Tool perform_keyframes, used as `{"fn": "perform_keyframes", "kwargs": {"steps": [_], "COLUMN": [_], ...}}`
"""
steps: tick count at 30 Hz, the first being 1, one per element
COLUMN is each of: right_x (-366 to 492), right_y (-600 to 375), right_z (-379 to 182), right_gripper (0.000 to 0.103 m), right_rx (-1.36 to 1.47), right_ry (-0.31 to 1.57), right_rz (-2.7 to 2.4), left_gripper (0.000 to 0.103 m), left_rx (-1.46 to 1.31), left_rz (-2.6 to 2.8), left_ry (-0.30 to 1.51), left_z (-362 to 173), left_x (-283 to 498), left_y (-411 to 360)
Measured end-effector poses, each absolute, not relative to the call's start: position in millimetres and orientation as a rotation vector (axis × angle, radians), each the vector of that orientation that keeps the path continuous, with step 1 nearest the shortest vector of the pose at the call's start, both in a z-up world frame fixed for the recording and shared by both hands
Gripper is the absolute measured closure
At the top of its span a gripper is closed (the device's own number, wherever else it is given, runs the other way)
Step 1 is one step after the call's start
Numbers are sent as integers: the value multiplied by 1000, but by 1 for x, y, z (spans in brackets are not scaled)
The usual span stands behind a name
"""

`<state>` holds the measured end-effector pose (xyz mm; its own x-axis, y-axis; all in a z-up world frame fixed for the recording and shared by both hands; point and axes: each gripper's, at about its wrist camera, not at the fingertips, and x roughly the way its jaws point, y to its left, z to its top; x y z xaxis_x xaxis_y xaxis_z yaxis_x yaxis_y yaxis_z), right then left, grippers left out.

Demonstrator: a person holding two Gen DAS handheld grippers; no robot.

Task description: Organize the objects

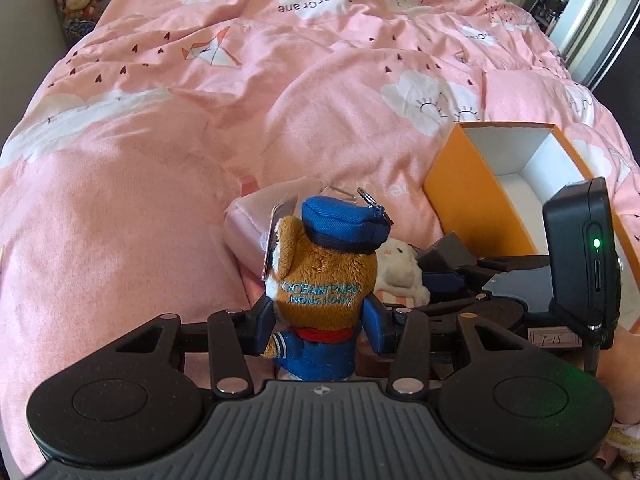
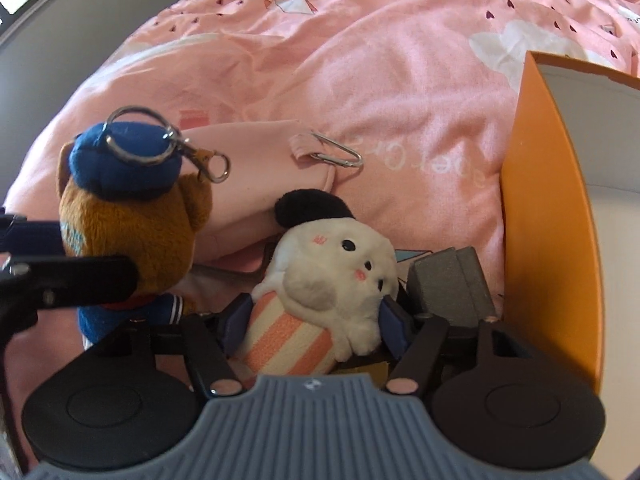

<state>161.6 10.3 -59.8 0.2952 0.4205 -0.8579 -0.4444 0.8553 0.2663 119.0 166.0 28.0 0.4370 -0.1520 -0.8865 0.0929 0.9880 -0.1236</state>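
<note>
A pink duvet (image 1: 160, 160) fills both views; an orange box (image 1: 460, 172) lies open at right, a pink pouch (image 2: 256, 168) mid-frame. The left gripper (image 1: 320, 320) has its jaws pressed on a brown bear (image 1: 324, 276), low centre. The right gripper (image 2: 316, 320) clamps a white plush (image 2: 340, 276) beside the box. The bear's face is hidden.

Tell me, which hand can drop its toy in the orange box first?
Probably the right. Its gripper holds the white toy right beside the orange box. The left gripper holds the brown bear farther from it.
</note>
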Motion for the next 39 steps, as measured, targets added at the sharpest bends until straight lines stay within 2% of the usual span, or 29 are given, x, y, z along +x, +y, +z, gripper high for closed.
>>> {"fn": "perform_keyframes", "kwargs": {"steps": [10,15,20,25,34,39], "right_x": [128,137,154,167,201,222], "right_y": [-15,-58,-107,-145,-195,-198], "right_z": [21,65,91,85,28,6], "right_gripper": [36,36,35,35,37,37], "right_rx": [-39,31,96,62,23,-60], "right_ry": [909,833,807,799,877,917], "right_rz": [785,818,781,696,621,608], "left_gripper": [51,51,51,51,51,51], "left_rx": [-69,-91,-93,-65,-95,-95], "left_rz": [-176,-206,-288,-358,-351,-276], "left_ry": [1013,965,970,1022,1169,1234], "left_z": [100,134,145,128,55,32], "left_x": [107,115,135,164,210,233], "left_y": [153,138,103,54,-1,-17]}}
